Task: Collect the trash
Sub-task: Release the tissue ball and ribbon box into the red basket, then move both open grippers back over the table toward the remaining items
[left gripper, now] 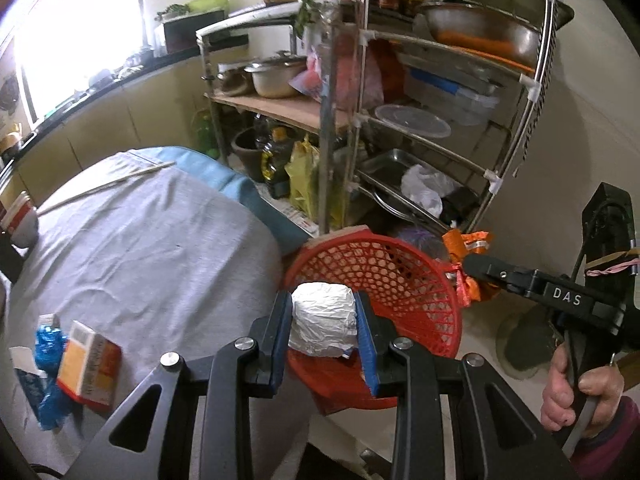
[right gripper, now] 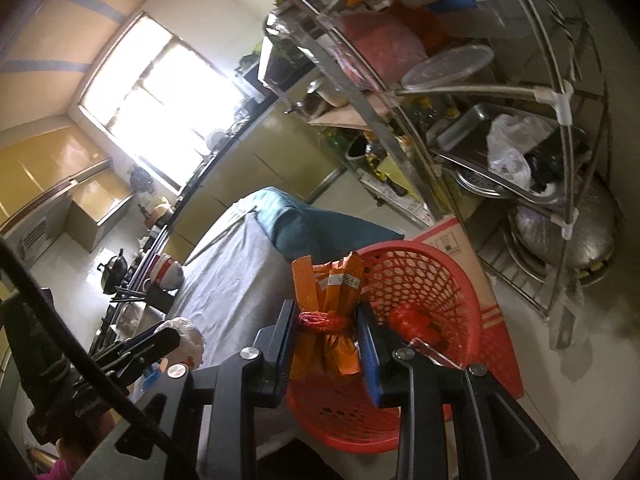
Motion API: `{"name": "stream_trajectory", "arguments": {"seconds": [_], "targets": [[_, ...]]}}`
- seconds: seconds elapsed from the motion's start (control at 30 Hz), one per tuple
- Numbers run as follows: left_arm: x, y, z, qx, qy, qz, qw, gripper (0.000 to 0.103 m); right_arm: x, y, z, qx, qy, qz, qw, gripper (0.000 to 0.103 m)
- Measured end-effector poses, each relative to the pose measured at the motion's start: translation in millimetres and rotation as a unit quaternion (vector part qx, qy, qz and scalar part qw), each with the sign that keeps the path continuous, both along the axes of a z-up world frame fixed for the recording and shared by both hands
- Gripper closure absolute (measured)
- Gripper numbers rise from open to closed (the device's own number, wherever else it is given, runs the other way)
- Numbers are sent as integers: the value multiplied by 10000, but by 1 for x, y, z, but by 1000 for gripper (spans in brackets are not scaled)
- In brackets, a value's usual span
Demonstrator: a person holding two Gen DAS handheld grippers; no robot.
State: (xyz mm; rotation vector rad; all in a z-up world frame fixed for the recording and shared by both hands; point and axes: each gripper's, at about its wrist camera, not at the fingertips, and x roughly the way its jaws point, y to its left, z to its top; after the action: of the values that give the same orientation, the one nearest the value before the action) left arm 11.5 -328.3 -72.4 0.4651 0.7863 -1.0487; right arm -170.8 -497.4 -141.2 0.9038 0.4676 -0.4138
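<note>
My left gripper (left gripper: 324, 320) is shut on a crumpled white paper wad (left gripper: 323, 318), held just over the near rim of the red mesh bin (left gripper: 400, 276). My right gripper (right gripper: 327, 332) is shut on a bundle of orange wrappers (right gripper: 332, 300) tied with a red band, held above the same red bin (right gripper: 420, 280). In the left wrist view the right gripper (left gripper: 468, 266) comes in from the right with the orange wrappers (left gripper: 466, 248) over the bin's far rim. On the grey-clothed table (left gripper: 140, 248) lie an orange-and-white carton (left gripper: 90, 364) and a blue crumpled wrapper (left gripper: 48, 344).
A metal rack (left gripper: 440, 120) full of pots, trays and bags stands behind the bin. A cardboard box (right gripper: 460, 248) sits next to the bin. Chopsticks (left gripper: 108, 184) and a red-and-white cup (left gripper: 20, 220) rest on the table. A kitchen counter runs under the bright window.
</note>
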Motion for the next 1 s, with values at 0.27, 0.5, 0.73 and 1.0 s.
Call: {"name": "stream_trajectory", "arguments": {"seconds": [0.27, 0.5, 0.73, 1.0], "targets": [[-11, -19, -15, 154, 11, -218, 9996, 56, -4, -8, -12, 171, 81, -103, 9998, 69], [-1, -3, -14, 181, -120, -25, 9998, 49, -3, -11, -13, 208, 92, -137, 9996, 69], [17, 40, -10, 232, -267, 472, 9983, 45, 10, 2, -5, 168, 80, 29, 9998, 69], [29, 85, 0, 348, -568, 1082, 9919, 35, 41, 30, 6, 146, 130, 528, 9984, 62]]}}
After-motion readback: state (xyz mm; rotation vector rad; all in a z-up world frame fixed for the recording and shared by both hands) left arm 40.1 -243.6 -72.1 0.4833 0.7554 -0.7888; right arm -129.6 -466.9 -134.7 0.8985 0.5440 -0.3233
